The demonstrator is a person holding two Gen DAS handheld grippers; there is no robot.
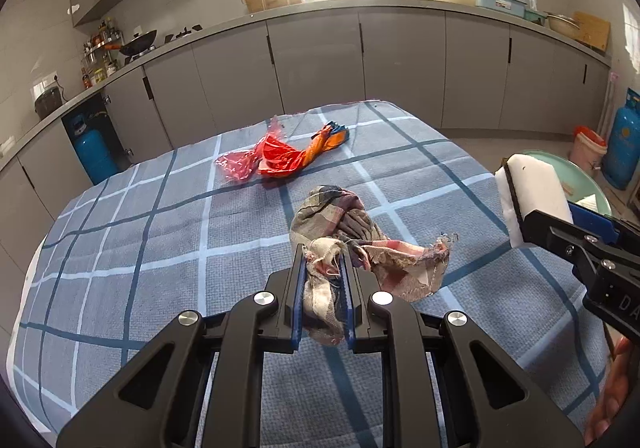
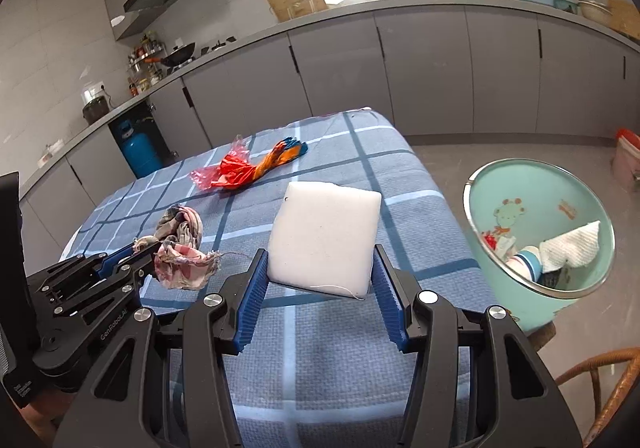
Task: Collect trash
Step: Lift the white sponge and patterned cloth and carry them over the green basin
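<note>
My left gripper [image 1: 323,260] is shut on a crumpled plaid rag [image 1: 352,232], held just above the blue checked tablecloth [image 1: 160,248]; the rag also shows in the right wrist view [image 2: 182,248]. My right gripper [image 2: 320,260] is shut on a white foam block [image 2: 326,236], also seen in the left wrist view [image 1: 534,188]. Red and orange plastic wrappers [image 1: 280,154] lie further back on the table. A mint-green trash bin [image 2: 516,184] stands right of the table with paper and trash inside.
Grey kitchen cabinets and a counter [image 1: 360,48] run behind the table. Blue gas cylinders stand at the left [image 1: 90,152] and right [image 1: 624,140]. A wicker chair [image 2: 608,380] is at the lower right. A pink bucket [image 1: 588,146] sits on the floor.
</note>
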